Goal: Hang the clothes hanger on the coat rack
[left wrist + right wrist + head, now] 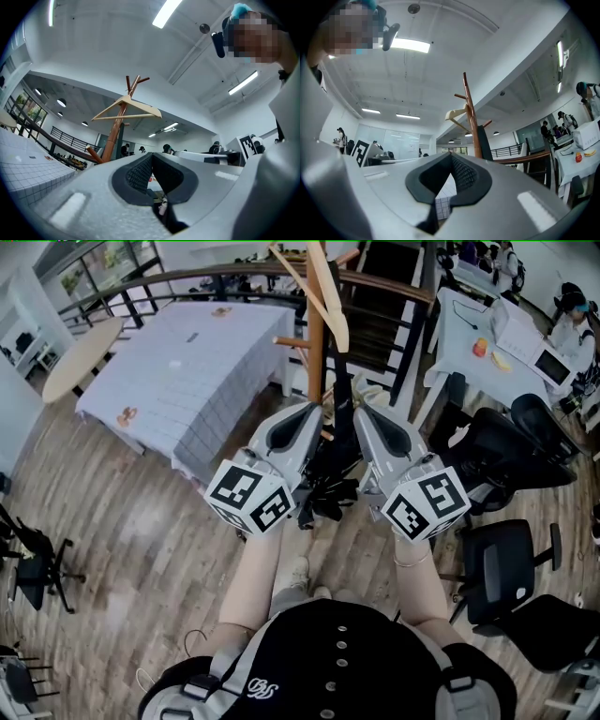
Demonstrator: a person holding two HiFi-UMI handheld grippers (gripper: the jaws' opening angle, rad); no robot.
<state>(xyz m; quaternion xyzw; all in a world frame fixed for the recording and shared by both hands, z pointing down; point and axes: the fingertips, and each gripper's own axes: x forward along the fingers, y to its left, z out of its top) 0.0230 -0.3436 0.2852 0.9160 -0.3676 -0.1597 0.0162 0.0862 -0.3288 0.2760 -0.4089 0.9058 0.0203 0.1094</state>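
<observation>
A pale wooden clothes hanger (325, 289) hangs on the brown wooden coat rack (316, 345) straight ahead of me. In the left gripper view the hanger (127, 108) rests high on the rack's pole (115, 133), under its forked top. The right gripper view shows the hanger (456, 115) edge-on beside the pole (472, 119). My left gripper (315, 412) and right gripper (360, 412) sit side by side below the hanger, apart from it, pointing toward the rack. Both are shut and hold nothing: the left gripper's (151, 155) and the right gripper's (451, 154) pads meet at the tips.
A dark bundle (328, 486) hangs low on the rack between my grippers. A long table with a white checked cloth (192, 371) stands at left, with a dark railing (394, 287) behind. Black office chairs (506, 568) and a white desk (473, 329) are at right.
</observation>
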